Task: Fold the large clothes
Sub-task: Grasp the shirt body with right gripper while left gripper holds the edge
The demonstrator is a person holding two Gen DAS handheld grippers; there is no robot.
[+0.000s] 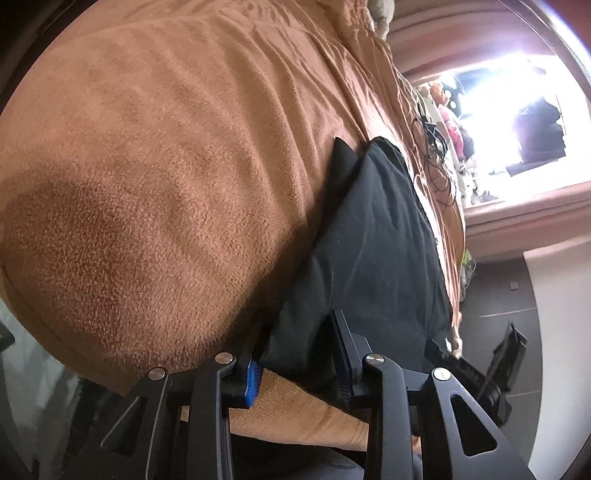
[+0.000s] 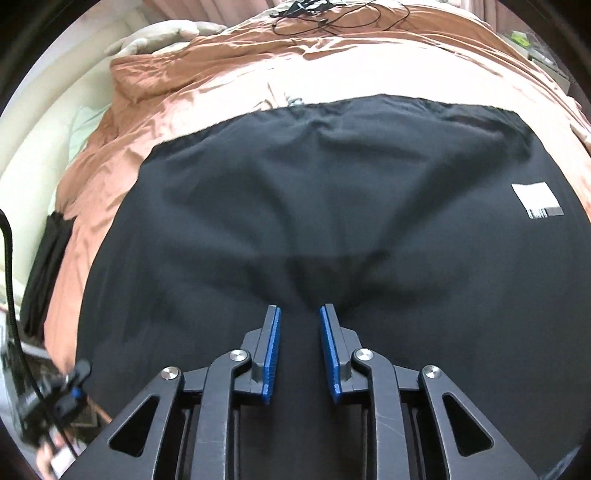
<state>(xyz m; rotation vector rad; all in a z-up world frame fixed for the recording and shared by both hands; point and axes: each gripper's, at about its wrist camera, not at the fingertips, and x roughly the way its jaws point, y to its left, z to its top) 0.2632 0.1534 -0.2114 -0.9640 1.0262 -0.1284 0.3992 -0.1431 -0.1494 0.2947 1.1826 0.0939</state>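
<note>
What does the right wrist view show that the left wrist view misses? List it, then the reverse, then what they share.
Right wrist only: the black garment's broad spread, its white label, and the right tongs over the cloth. Left wrist only: the left tongs around the garment's corner, dark floor tiles, a bright window. Both: the garment, the brown blanket, tangled black cables.

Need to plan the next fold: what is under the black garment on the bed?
The black cloth garment lies on an orange-brown plush blanket, which shows all around its edges. What lies directly beneath the garment's middle is covered and cannot be seen.
</note>
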